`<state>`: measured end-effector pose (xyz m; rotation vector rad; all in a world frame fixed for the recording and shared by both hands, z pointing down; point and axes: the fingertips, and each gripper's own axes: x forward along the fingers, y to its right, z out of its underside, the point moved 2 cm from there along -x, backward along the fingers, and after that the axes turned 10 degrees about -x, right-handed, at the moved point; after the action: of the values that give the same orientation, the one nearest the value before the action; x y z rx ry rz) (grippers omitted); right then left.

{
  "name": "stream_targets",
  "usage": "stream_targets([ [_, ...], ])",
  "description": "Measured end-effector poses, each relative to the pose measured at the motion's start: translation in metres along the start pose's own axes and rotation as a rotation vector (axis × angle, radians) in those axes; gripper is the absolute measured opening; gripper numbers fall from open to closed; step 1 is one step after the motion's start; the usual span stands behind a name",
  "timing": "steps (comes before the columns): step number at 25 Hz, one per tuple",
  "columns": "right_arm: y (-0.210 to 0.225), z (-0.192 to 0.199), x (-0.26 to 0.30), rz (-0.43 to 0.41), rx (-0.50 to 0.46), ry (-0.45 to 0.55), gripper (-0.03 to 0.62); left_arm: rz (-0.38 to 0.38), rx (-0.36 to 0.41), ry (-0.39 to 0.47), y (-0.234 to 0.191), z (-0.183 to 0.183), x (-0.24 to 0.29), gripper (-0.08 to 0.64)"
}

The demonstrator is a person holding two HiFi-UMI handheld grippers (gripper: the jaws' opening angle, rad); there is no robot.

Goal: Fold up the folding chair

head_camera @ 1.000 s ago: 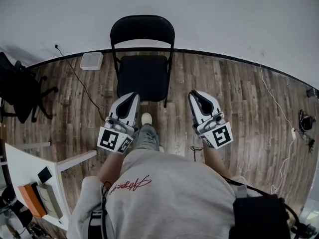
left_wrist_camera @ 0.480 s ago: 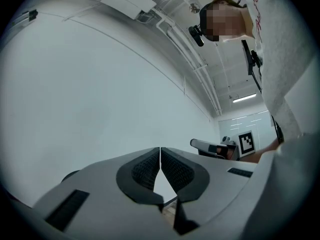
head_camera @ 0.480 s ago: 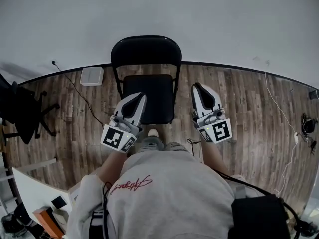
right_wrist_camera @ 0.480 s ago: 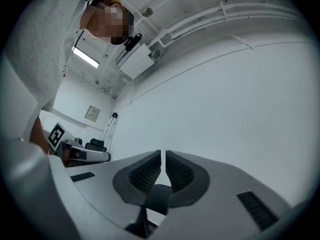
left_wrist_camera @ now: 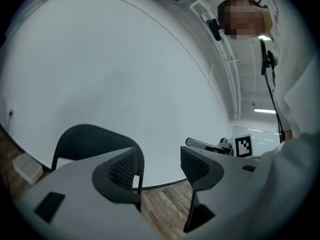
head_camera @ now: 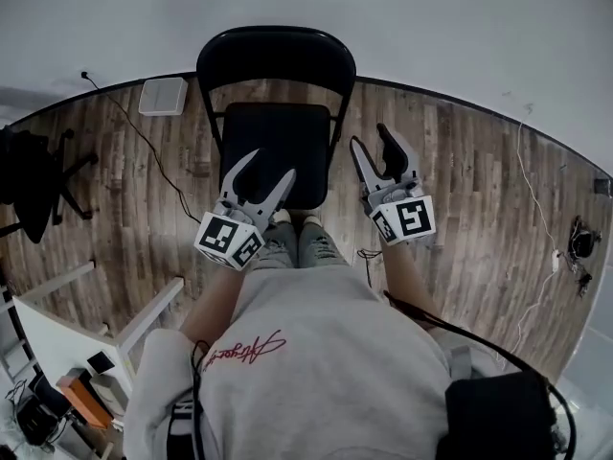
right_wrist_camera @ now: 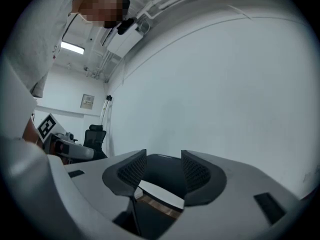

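The black folding chair (head_camera: pixel 276 151) stands unfolded against the white wall, its backrest (head_camera: pixel 276 51) towards the wall and its seat facing me. My left gripper (head_camera: pixel 272 166) hovers over the seat's front left part, its jaws opening with nothing between them. My right gripper (head_camera: pixel 370 137) is beside the seat's right edge, jaws also opening and empty. In the left gripper view the backrest (left_wrist_camera: pixel 85 139) shows behind the left jaw. In the right gripper view the backrest (right_wrist_camera: pixel 162 170) appears beyond the gap of that gripper (right_wrist_camera: pixel 164 173), not touched.
A black office chair (head_camera: pixel 29 175) stands at the left. A white box (head_camera: pixel 161 96) sits on the wood floor by the wall, with a cable (head_camera: pixel 124 127) trailing from it. A white table (head_camera: pixel 57 319) is at lower left. More cables (head_camera: pixel 565 247) lie at right.
I have stepped closer to the chair. Both grippers moved forward and down toward the seat, and both went from shut to open.
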<state>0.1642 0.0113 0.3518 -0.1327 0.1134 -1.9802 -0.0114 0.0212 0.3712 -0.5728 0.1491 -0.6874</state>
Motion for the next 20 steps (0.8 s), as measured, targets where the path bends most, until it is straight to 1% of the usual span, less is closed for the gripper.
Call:
stream_targets([
  [3, 0.016, 0.051, 0.023, 0.003, 0.013, -0.108, 0.218, -0.138, -0.16, -0.015, -0.045, 0.044, -0.005, 0.298],
  [6, 0.04, 0.103, 0.052, 0.029, 0.004, -0.177, 0.224, -0.279, -0.303, -0.029, -0.099, 0.097, -0.011, 0.325],
  [8, 0.05, 0.138, 0.062, 0.029, 0.017, -0.223, 0.225, -0.405, -0.406, -0.029, -0.125, 0.141, -0.035, 0.331],
  [11, 0.061, 0.186, 0.081, 0.021, 0.011, -0.273, 0.229, -0.62, -0.568, 0.005, -0.163, 0.209, -0.078, 0.331],
  [14, 0.076, 0.225, 0.096, 0.044, -0.004, -0.287, 0.232, -0.786, -0.743, 0.029, -0.193, 0.279, -0.11, 0.338],
  [16, 0.085, 0.247, 0.103, 0.065, -0.001, -0.296, 0.233, -0.869, -0.847, 0.04, -0.208, 0.322, -0.125, 0.345],
  [17, 0.089, 0.257, 0.105, 0.072, 0.002, -0.303, 0.233, -0.898, -0.889, 0.048, -0.213, 0.341, -0.13, 0.348],
  [19, 0.093, 0.274, 0.112, 0.073, 0.003, -0.315, 0.233, -0.916, -0.937, 0.043, -0.222, 0.37, -0.135, 0.351],
  [20, 0.094, 0.281, 0.115, 0.069, 0.0, -0.318, 0.233, -0.903, -0.95, 0.031, -0.226, 0.383, -0.135, 0.353],
])
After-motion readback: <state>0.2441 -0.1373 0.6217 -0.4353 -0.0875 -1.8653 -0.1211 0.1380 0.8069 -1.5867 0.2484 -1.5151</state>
